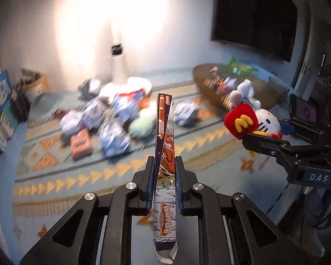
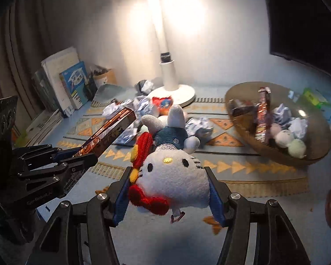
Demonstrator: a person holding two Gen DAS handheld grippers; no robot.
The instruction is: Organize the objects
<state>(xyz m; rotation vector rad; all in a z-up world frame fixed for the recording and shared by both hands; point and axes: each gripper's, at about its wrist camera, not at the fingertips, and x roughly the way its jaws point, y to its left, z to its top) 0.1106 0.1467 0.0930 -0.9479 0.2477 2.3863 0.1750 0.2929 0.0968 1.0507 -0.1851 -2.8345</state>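
My left gripper is shut on a long orange and blue pen box, held upright above the patterned mat; it also shows in the right wrist view. My right gripper is shut on a white cat plush with a red bow and a red fries pouch, head gripped between the blue pads. The plush shows at the right of the left wrist view. A round brown bowl at the right holds paper balls, soft balls and another box.
A white lamp stands at the back centre. Crumpled paper balls and small packets lie on the mat around its base. Books and a pen cup stand at the back left. A dark screen hangs at the right.
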